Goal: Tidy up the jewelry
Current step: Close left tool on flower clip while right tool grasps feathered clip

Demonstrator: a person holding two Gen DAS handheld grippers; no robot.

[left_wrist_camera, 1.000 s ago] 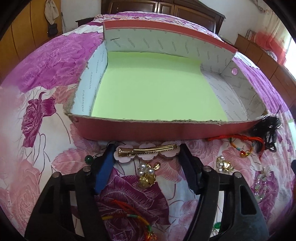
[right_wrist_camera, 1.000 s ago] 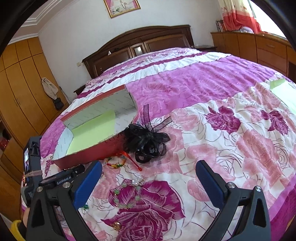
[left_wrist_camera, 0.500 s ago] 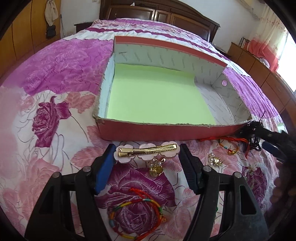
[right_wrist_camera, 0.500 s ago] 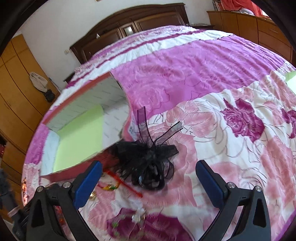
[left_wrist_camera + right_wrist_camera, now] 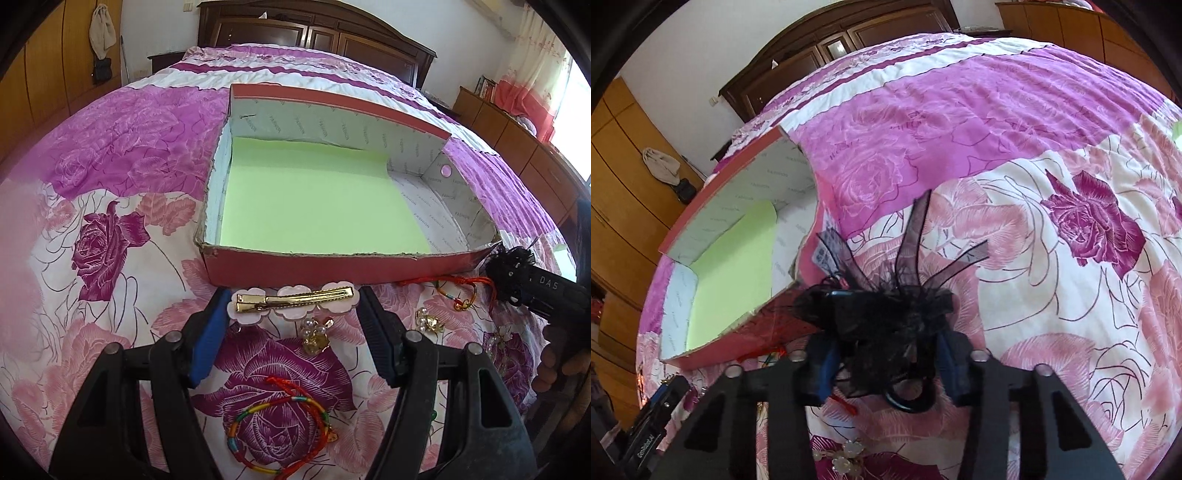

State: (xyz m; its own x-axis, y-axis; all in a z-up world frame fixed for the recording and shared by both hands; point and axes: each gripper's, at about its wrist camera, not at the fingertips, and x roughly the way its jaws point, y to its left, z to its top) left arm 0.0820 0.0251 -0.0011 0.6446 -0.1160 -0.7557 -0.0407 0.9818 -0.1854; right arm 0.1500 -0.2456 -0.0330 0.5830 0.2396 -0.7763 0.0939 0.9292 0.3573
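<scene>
Item: left gripper (image 5: 293, 306), black frame with blue finger pads. Jaws closed on the two ends of a gilt metal hair clip backed with pale pink flower shapes (image 5: 293, 302). The clip is held crosswise, metal side up, just short of the near wall of the box; the end-to-end grip probably keeps it level for carrying over that wall.

Item: shallow red cardboard box with white printed lining and a light green paper sheet on its floor (image 5: 332, 267). It rests on the pink and purple rose-print bedspread (image 5: 110, 229), with nothing lying on the green sheet. Presumably the destination for every piece.

Item: right gripper (image 5: 882, 363), same build. Jaws drawn in around a black net and ribbon hair bow (image 5: 886, 314), which sits at the box's right corner. The blue pads press into the bow from both sides, so it appears gripped; whether it is lifted off the bedspread cannot be told.

Loose stock on the bedspread, near the box front: a red, yellow and green braided cord bracelet (image 5: 280, 428); a gold and pearl brooch (image 5: 314, 332); a second gold and pearl piece (image 5: 428, 321); a red cord bracelet with coloured beads (image 5: 454, 291).

Status, as judged: sorting early, two pieces in hand, none boxed.
</scene>
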